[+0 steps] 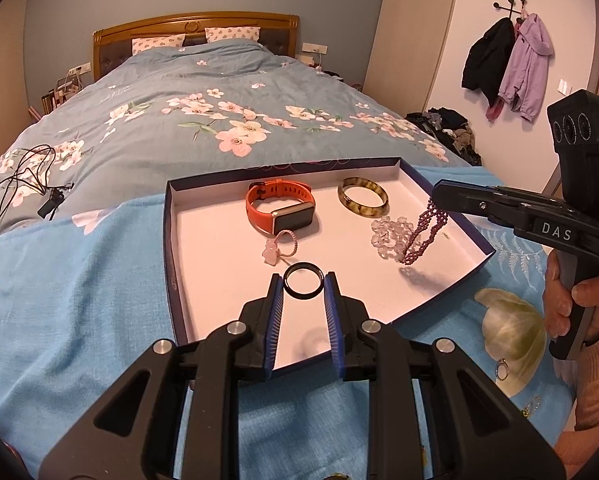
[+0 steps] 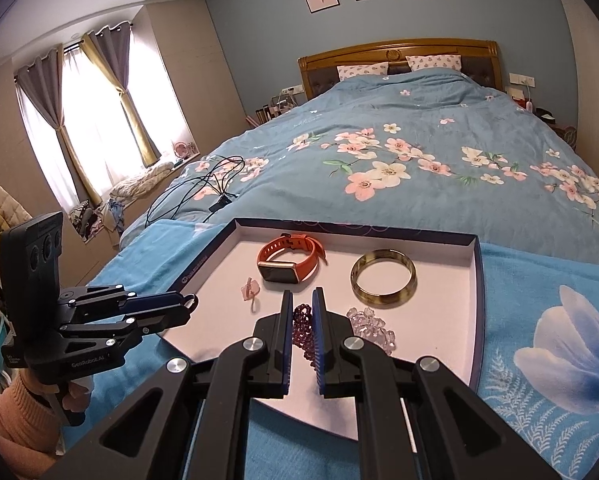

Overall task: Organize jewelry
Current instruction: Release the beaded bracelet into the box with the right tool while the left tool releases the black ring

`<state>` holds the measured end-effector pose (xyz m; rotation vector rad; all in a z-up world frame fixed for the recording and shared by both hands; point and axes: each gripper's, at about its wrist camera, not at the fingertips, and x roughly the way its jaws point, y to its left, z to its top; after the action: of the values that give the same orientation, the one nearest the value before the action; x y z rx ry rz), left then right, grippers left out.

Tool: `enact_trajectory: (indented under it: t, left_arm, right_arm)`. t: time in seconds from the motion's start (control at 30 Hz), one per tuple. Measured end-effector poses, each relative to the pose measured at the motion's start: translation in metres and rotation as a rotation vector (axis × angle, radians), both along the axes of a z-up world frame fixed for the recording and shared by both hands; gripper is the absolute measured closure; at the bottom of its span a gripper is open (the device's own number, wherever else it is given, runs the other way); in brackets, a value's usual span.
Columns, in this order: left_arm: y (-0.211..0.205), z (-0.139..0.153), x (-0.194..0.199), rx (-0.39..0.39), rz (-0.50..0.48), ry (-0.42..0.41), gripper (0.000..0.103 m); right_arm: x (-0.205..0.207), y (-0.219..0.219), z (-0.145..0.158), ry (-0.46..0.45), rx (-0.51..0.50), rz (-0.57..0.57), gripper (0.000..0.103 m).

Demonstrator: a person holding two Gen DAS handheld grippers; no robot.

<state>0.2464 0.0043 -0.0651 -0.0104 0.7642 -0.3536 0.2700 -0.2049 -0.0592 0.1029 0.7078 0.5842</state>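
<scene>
Spreading across the near end of the bed, a light-blue floral cloth (image 1: 79, 280) carries a shallow dark-blue cardboard tray with a pale pink floor (image 1: 219, 264), and every piece in hand hangs over that floor. Inside the tray, far to near, lie an orange-strapped smartwatch (image 1: 281, 213), a mottled amber-green bangle (image 1: 363, 197), a clump of clear crystal beads (image 1: 389, 236) and a small pink ring with a bear charm (image 1: 281, 246). The left gripper (image 1: 302, 286) is narrowed on a black glossy ring (image 1: 303, 281), held flat at its very tips over the near-left floor, its hole facing up. The right gripper (image 2: 302, 308) is clamped on a dark purple beaded bracelet (image 2: 302, 328), whose loops dangle straight down, their low end just beside the clear beads. Since both pieces sit directly below their tongs, the coming release, I judge, turns on lowering rather than reaching. Only the left wrist view shows the purple strand's full hanging length and a small ring (image 1: 501, 369) left outside on the cloth at near right; the right wrist view hides most of that strand between its own fingers.
</scene>
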Motion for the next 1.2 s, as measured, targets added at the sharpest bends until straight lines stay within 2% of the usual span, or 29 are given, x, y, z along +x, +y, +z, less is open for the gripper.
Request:
enact_trajectory:
  t: [0.63, 1.2]
  left_arm:
    - [-0.011, -0.014, 0.017, 0.033, -0.01, 0.05, 0.082]
    - [-0.016, -0.032, 0.045, 0.055, 0.028, 0.105, 0.082]
  right_arm:
    - [0.018, -0.015, -0.025, 0.053, -0.058, -0.052, 0.095]
    - [0.026, -0.021, -0.035, 0.081, -0.07, -0.086, 0.094]
